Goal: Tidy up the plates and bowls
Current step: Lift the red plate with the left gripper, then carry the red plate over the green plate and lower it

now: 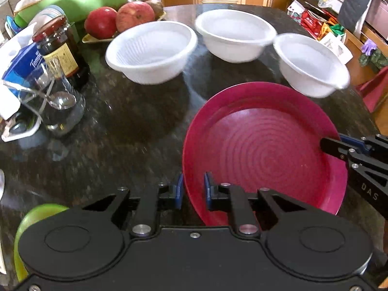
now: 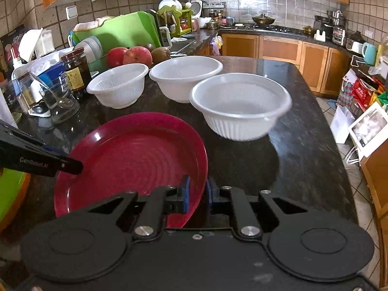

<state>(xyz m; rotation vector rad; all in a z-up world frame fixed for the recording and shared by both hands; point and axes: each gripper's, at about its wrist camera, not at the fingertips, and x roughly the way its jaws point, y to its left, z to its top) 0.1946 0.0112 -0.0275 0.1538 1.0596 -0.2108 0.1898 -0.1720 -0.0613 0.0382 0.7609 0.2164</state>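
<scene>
A red plate (image 1: 262,150) with ringed grooves is gripped from both sides over the dark stone counter (image 1: 126,126). My left gripper (image 1: 193,189) is shut on its left rim, one blue pad on either face of the rim. Across the plate, my right gripper (image 2: 197,194) is shut on the right rim (image 2: 201,165) the same way. Each gripper shows in the other's view: the right one (image 1: 326,145) at the plate's far edge, the left one (image 2: 75,166) likewise. Three white bowls (image 1: 151,52) (image 1: 234,35) (image 1: 311,64) stand in a row beyond the plate.
A green plate (image 1: 26,228) lies at the near left. A dark jar (image 1: 61,51), a glass with a spoon (image 1: 58,106) and a tissue pack (image 1: 21,65) crowd the left side. Apples on a tray (image 1: 121,18) sit behind the bowls. The counter edge (image 2: 322,111) drops to the floor on the right.
</scene>
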